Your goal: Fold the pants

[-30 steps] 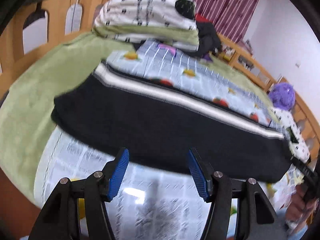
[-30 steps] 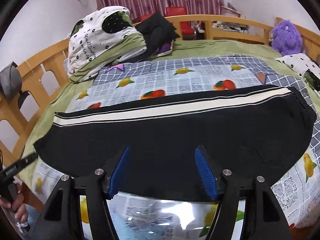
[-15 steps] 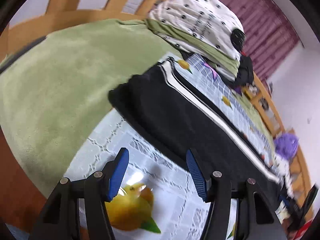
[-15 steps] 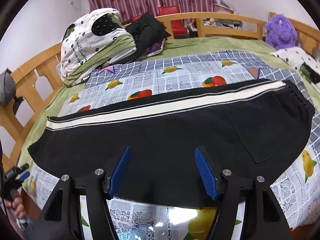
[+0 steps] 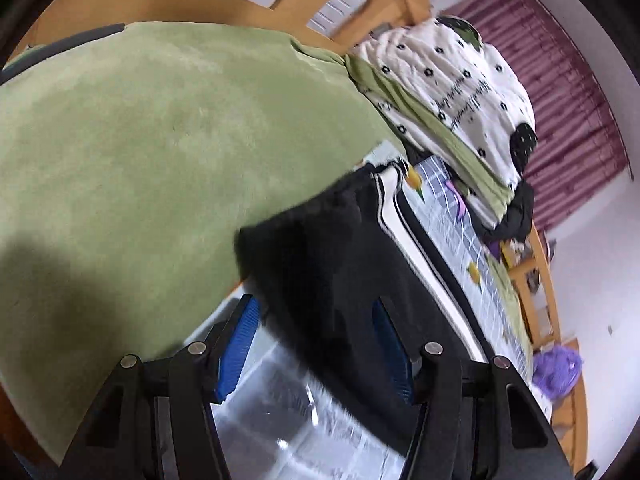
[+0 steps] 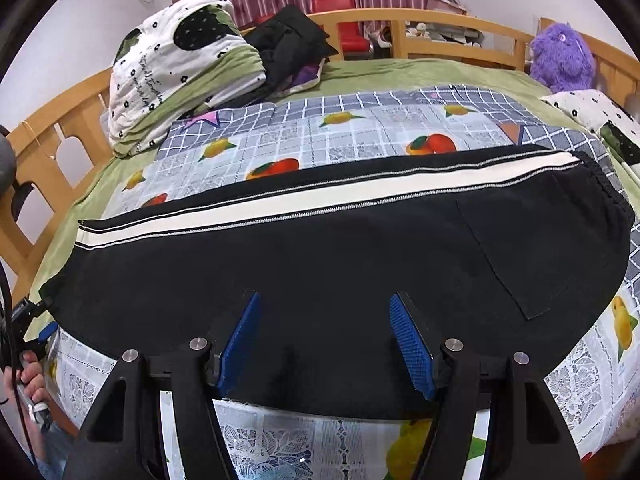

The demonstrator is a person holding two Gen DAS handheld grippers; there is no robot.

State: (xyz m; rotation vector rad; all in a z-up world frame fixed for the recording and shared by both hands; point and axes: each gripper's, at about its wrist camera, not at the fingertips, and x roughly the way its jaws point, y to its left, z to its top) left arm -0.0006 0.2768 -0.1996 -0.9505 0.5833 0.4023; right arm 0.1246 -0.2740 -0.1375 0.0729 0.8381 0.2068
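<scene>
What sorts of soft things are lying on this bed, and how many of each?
Black pants with a white stripe: 1
Rolled quilt, white and green: 1
Fruit-print sheet: 1
Purple plush toy: 1
Pile of dark clothes: 1
Total: 5

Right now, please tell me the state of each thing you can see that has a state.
Pants: lying flat on the bed, folded lengthwise, white stripe up, not yet folded across.
Left tongs: open, at the leg-end corner of the pants, gripping nothing.
Right tongs: open, over the near edge of the pants, gripping nothing.
Quilt: folded, piled at the bed's far corner.
Fruit-print sheet: spread flat under the pants.
</scene>
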